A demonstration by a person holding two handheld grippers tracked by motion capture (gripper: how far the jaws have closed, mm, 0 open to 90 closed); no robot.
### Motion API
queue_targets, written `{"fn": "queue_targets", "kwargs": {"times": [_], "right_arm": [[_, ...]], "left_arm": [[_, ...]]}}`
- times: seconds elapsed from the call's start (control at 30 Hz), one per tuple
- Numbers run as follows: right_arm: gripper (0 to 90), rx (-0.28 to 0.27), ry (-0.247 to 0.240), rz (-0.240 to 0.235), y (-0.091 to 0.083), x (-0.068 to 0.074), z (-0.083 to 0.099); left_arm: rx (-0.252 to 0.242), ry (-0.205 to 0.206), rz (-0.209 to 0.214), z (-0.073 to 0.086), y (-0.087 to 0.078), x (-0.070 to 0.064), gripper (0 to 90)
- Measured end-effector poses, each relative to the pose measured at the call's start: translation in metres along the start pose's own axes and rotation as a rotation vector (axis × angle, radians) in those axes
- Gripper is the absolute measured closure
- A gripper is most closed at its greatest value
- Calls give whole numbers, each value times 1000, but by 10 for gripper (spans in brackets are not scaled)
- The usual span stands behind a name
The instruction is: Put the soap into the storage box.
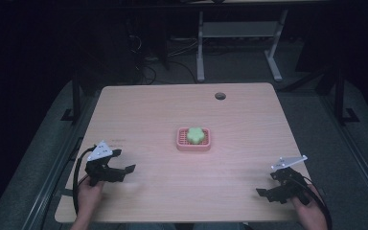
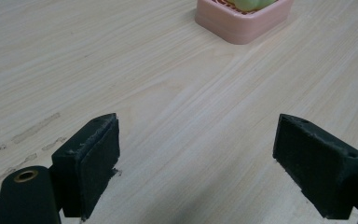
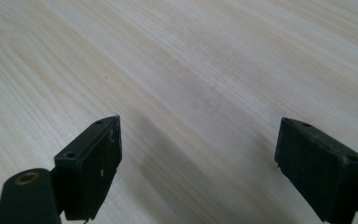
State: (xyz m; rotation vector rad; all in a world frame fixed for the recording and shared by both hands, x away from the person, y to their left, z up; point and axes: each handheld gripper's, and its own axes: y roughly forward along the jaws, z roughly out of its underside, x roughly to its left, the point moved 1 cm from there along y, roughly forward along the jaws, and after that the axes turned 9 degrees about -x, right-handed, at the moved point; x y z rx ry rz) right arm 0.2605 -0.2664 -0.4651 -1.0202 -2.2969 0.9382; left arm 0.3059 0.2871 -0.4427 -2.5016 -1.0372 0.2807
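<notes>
- A pink soap dish (image 1: 193, 144) is seen near the middle of the light wooden desk (image 1: 172, 110), with a green flower-shaped soap (image 1: 196, 134) lying in it.
- In the high view the left gripper (image 1: 120, 168) is held low over the near left part of the desk, well apart from the dish, with a grey three-cornered plate (image 1: 100, 150) on top of it.
- The left gripper is grasped by the person's left hand (image 1: 89, 193), which comes in from the bottom edge.
- In the left gripper view its jaws are spread wide with only bare desk between them, and nothing is held.
- In that same view the soap dish (image 2: 242, 18) is seen ahead and to the right, at the top edge, with a sliver of the green soap (image 2: 251, 3) just inside its rim.
- Faint scuff marks (image 2: 32, 130) are seen on the wood beside the left jaw.
- The right gripper (image 1: 275, 184) is held over the near right corner of the desk, also well apart from the dish, and is grasped by the right hand (image 1: 309, 211).
- In the right gripper view its jaws are likewise wide open over plain wood grain, and nothing is gripped.
- A round cable hole (image 1: 220, 96) is seen near the far edge of the desk.
- Beyond the desk, white frame legs (image 1: 200, 48) are seen standing on a dark floor.
</notes>
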Motion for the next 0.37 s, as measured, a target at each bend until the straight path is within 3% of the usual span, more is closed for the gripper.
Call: {"fn": "queue_targets", "kwargs": {"times": [0.2, 0.37], "right_arm": [[145, -66, -3, 11, -1, 5, 9], [145, -104, 21, 30, -6, 4, 20]], "left_arm": [[0, 0, 0, 0, 0, 0, 144], [-1, -1, 1, -1, 0, 0, 144]]}}
